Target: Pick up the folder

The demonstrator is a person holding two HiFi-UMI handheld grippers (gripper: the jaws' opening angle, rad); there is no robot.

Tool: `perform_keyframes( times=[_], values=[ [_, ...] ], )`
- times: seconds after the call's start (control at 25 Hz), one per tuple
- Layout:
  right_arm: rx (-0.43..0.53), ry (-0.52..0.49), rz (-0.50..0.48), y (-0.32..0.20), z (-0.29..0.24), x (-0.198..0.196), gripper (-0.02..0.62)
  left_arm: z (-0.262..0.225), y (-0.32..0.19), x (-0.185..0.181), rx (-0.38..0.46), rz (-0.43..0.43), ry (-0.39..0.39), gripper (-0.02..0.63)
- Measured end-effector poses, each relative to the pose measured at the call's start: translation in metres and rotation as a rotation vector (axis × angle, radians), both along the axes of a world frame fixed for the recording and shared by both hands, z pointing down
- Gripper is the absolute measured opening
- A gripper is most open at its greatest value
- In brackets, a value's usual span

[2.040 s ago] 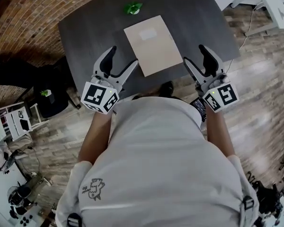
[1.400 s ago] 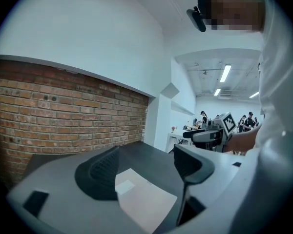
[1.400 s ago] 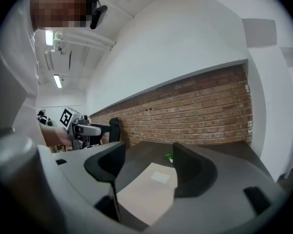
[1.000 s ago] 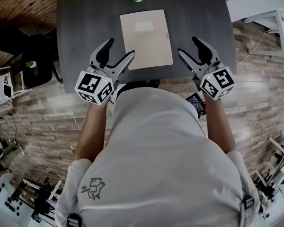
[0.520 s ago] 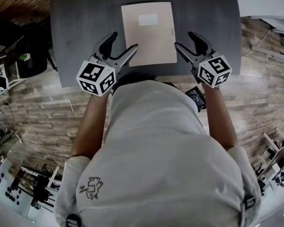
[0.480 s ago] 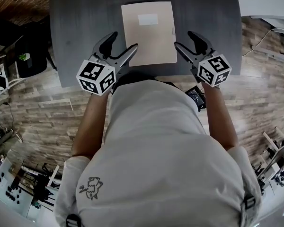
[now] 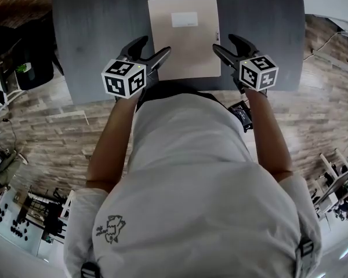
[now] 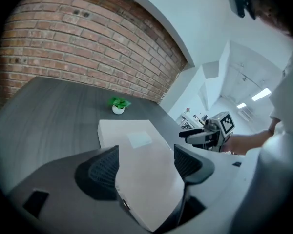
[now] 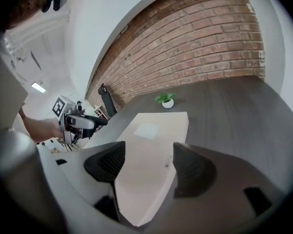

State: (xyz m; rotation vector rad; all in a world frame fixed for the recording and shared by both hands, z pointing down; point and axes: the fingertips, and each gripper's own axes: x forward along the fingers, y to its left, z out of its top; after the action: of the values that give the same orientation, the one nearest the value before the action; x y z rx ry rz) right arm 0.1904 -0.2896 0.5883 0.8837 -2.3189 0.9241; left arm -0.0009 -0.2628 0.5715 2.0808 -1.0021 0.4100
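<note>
My left tongs point(image 7: 153, 46) and right tongs point(image 7: 226, 42) both stand wide apart and grip nothing. They sit at the two near corners of the folder point(image 7: 185, 45), one on each side. From my head view I see the marker cubes in front of my chest and the inner jaw of each pair lying over or right against a long edge of the folder, though I cannot tell from there whether anything touches. The left gripper view fills that in: the folder's near left corner lies in the gap between the two ribbed pads point(image 8: 103, 168), and a small metal stud shows on its edge low in the frame. The right gripper view shows the same on its side, the near right corner between the jaws, with a little clasp point(image 9: 167, 165) on the folder's right edge. Each gripper view also catches the opposite tongs across the folder. The folder is plain beige, flat and rectangular, with a paler label point(image 7: 184, 19) toward its far end. It lies on the dark grey table point(image 7: 93, 33) with its short side close to the near edge. Beyond it, only the gripper views show a small green plant point(image 8: 118, 105) in a white pot, and behind that a brick wall point(image 8: 88, 48).
</note>
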Motion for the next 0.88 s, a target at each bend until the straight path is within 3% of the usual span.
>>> perform_keyframes(
  times=[0.4, 0.88],
  values=[
    [-0.161, 0.028, -0.014, -0.002, 0.065, 0.002, 0.314, 0.081, 0.002, -0.009, -0.208, -0.067, 0.057, 0.351],
    [-0.276, -0.01, 0.018, 0.003, 0.092, -0.003, 0.314, 0.116, 0.011, -0.003, -0.313, -0.062, 0.1, 0.336]
  ],
)
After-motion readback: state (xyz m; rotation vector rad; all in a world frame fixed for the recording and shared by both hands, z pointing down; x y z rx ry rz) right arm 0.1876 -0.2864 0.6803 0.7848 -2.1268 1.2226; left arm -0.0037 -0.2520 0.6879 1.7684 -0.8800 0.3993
